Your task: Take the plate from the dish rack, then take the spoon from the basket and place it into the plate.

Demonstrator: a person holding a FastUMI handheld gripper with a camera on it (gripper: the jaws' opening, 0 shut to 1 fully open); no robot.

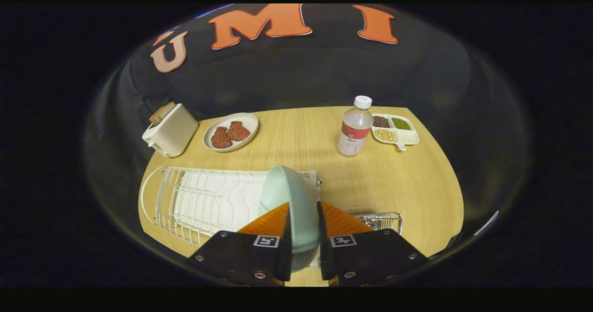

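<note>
On the wooden table (pixel 417 187), furthest left, a cream toaster (pixel 171 130) stands with a slice of toast (pixel 160 113) poking out of its slot. Just beside it to the right is a round dish (pixel 231 132) carrying 2 reddish-brown pieces of meat (pixel 230 134). Nearer the camera, the white wire dish rack (pixel 204 200) stretches from the left part of the table toward the middle, its wire slots over a white drip tray. At the rack's right end a pale green plate (pixel 289 210) stands on edge, upright, and the gripper (pixel 303 231) has its 2 fingers closed in on either side of it, one against each face, so the plate is pinched between them; whether its lower rim rests in the rack cannot be told, since the fingers cover that part. Just right of the fingers, a wire basket (pixel 382 220) peeks out behind the right finger, with something metallic inside that is too hidden to name. Beyond it, toward the far edge, stands a clear bottle (pixel 355 129) with a white cap and a red-and-white label, and right beside that a white divided tray (pixel 396 130) holds dark, green and pale beans in separate compartments.
</note>
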